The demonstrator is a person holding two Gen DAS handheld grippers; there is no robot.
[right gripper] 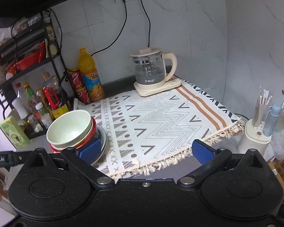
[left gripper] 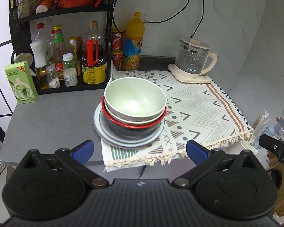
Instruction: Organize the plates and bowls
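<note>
Left wrist: pale green bowl (left gripper: 135,99) atop stacked bowls, grey plate (left gripper: 108,136).

Home kitchen, condiment rack (left gripper: 62,56), electric kettle (left gripper: 195,60), stacked bowls (left gripper: 134,102)

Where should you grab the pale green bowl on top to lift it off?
Probably by its rim. The pale green bowl sits nested in the red-rimmed bowl, so only its upper wall is free. It tilts toward the near side, so bring one finger inside and one outside, coming from above at the near edge.
</note>
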